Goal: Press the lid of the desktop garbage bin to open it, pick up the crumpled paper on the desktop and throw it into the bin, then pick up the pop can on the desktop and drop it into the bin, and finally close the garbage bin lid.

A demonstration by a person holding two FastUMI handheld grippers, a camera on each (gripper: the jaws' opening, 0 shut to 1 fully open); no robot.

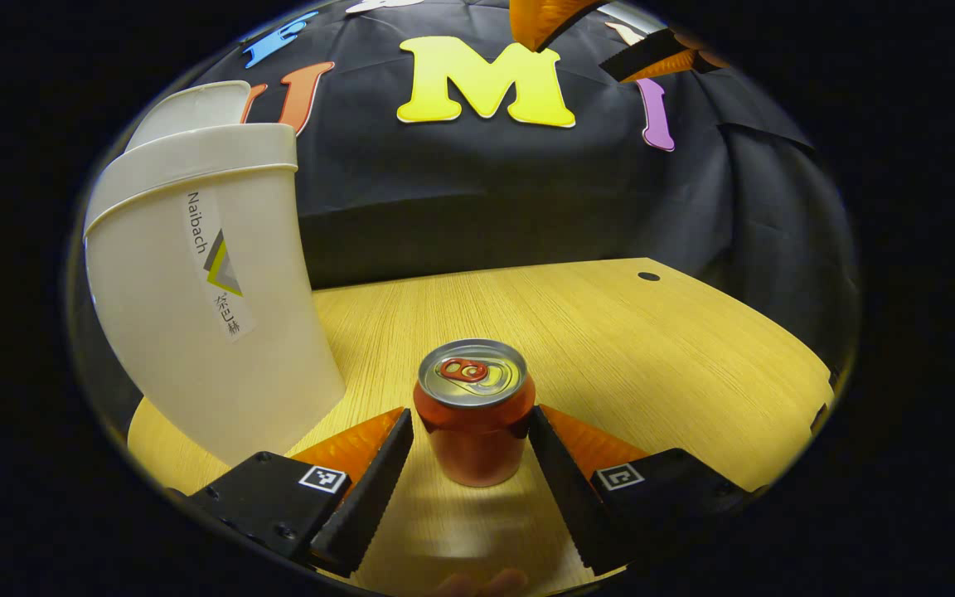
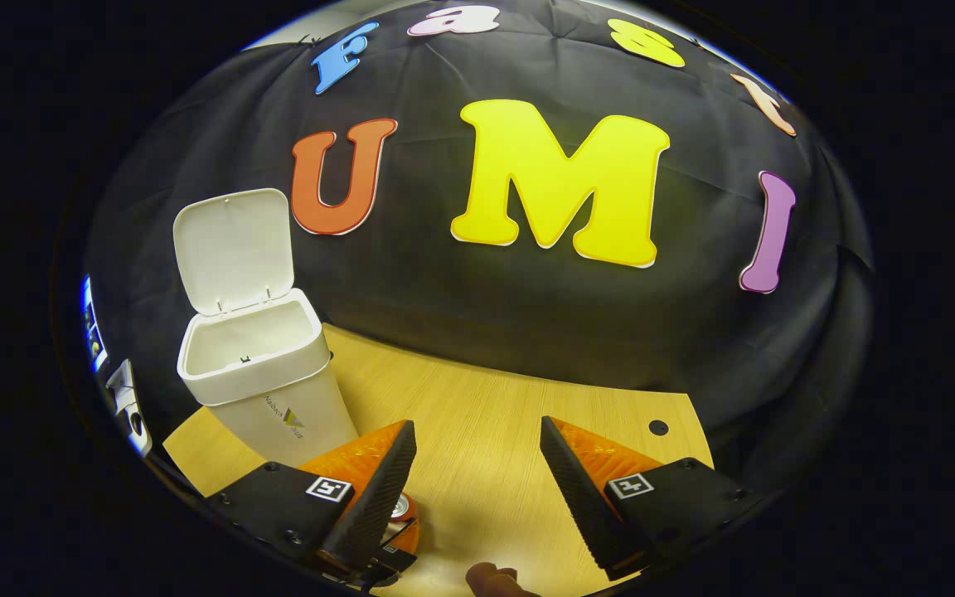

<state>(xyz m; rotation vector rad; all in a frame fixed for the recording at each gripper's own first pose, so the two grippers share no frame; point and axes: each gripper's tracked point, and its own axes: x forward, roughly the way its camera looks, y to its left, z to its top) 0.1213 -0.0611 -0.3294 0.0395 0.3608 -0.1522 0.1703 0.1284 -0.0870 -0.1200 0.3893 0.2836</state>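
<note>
Fingers of the left gripper (image 1: 472, 464) stand spread on either side of the can (image 1: 474, 412), which sits upright on the desk (image 1: 652, 348) between them. The right finger looks to be at or very near the can's wall, while the left one stands apart from it with a gap showing, so nothing is grasped yet. To do this step well, I judge the gripper should settle so the can is centred between the fingers, then close squarely on the middle of its body, not near the rim, and lift it straight up.

Left of the can, close by, stands the bin (image 1: 204, 307), near the desk's left edge. In the right gripper view its lid (image 2: 235, 249) stands open and upright, so the mouth is free. The can should be carried over that mouth before the fingers let go.

Higher up and farther back, the right gripper (image 2: 477, 489) hovers with its fingers parted and nothing between them, well placed to close the lid afterwards.
</note>
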